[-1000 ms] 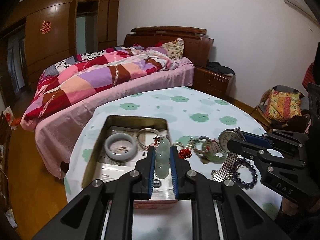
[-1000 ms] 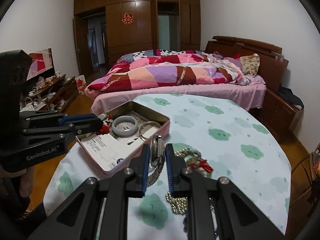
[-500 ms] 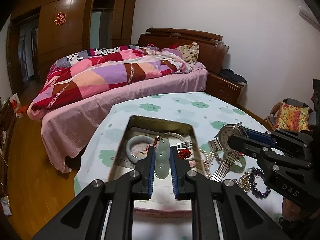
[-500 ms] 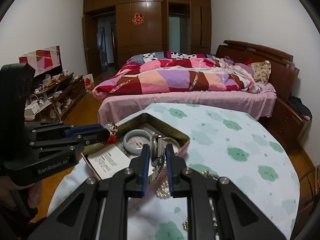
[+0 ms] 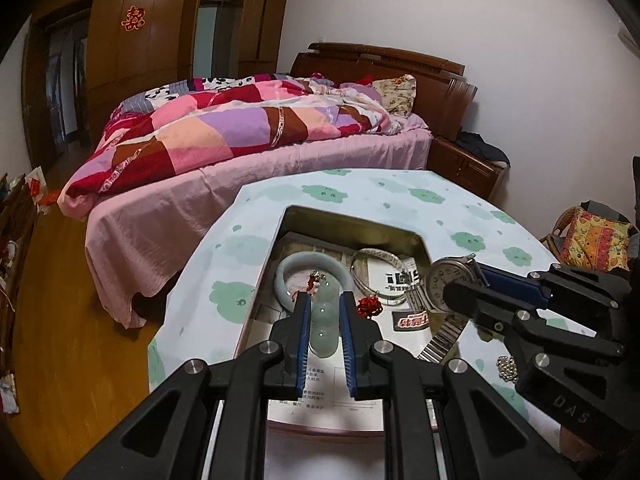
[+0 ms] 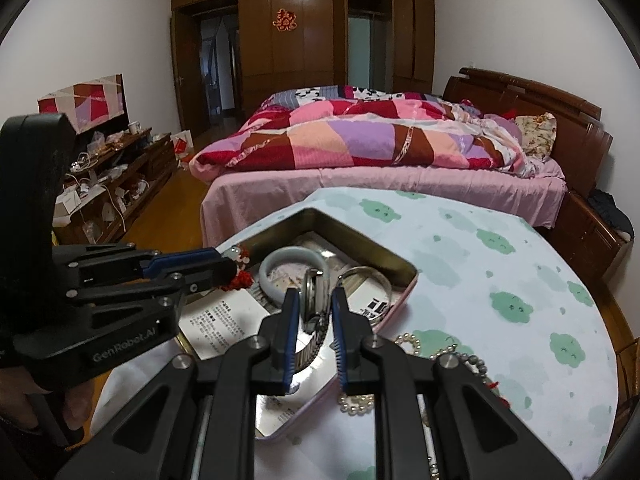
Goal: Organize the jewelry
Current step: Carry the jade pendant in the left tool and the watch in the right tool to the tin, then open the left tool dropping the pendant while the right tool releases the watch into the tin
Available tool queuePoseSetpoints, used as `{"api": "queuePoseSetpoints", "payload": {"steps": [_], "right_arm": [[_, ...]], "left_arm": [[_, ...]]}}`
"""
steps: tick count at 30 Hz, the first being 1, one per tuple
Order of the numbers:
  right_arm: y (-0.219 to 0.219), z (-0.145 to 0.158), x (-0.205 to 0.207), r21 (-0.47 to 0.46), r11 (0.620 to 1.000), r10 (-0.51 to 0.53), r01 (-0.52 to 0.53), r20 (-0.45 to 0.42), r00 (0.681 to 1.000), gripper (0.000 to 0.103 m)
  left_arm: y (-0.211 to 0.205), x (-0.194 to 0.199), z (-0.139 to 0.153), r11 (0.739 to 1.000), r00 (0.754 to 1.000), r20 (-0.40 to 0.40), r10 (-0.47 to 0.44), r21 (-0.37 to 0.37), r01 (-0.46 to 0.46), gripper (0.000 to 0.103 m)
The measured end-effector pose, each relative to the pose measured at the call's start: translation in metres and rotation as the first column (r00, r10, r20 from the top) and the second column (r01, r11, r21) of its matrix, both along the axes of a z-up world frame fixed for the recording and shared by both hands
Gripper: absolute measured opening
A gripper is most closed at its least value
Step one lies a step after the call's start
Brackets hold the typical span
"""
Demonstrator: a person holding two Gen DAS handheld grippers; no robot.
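Left wrist view, lower centre: a pale green gourd-shaped jade pendant (image 5: pixel 323 322) with a red knotted cord is pinched between the blue pads of the left gripper (image 5: pixel 324 312), hanging over the open rectangular metal tin (image 5: pixel 404 234). Inside the tin, at mid-frame, lie a pale grey-green jade bangle (image 5: pixel 286 270), a thin silver bangle (image 5: pixel 380 258) to its right, and printed paper leaflets (image 5: pixel 400 280) beneath them. At right of that frame the right gripper (image 5: pixel 450 294) clamps a round-faced silver wristwatch with a metal stretch band (image 5: pixel 444 280) above the tin's right edge; in the right wrist view the watch (image 6: pixel 314 300) stands edge-on between the pads at centre. A white pearl strand (image 6: pixel 356 402) lies on the cloud-patterned tablecloth (image 6: pixel 500 264) at lower centre, just beside the tin. A bed with a patchwork quilt (image 6: pixel 360 136) fills the upper middle.
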State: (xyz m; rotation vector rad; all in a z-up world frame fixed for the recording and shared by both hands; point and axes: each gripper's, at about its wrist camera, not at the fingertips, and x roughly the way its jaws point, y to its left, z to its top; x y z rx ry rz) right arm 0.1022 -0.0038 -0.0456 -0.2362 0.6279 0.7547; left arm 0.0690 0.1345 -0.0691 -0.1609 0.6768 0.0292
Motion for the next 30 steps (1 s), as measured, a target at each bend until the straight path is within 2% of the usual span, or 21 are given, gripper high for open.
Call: {"api": "queuePoseSetpoints", "payload": {"steps": [30], "right_arm": [[0.015, -0.030, 0.000, -0.086, 0.996, 0.006, -0.012, -0.063, 0.998, 0.018]], "left_arm": [[0.010, 0.013, -0.027, 1.000, 0.997, -0.072, 0.022, -0.002, -0.022, 0.014]]}}
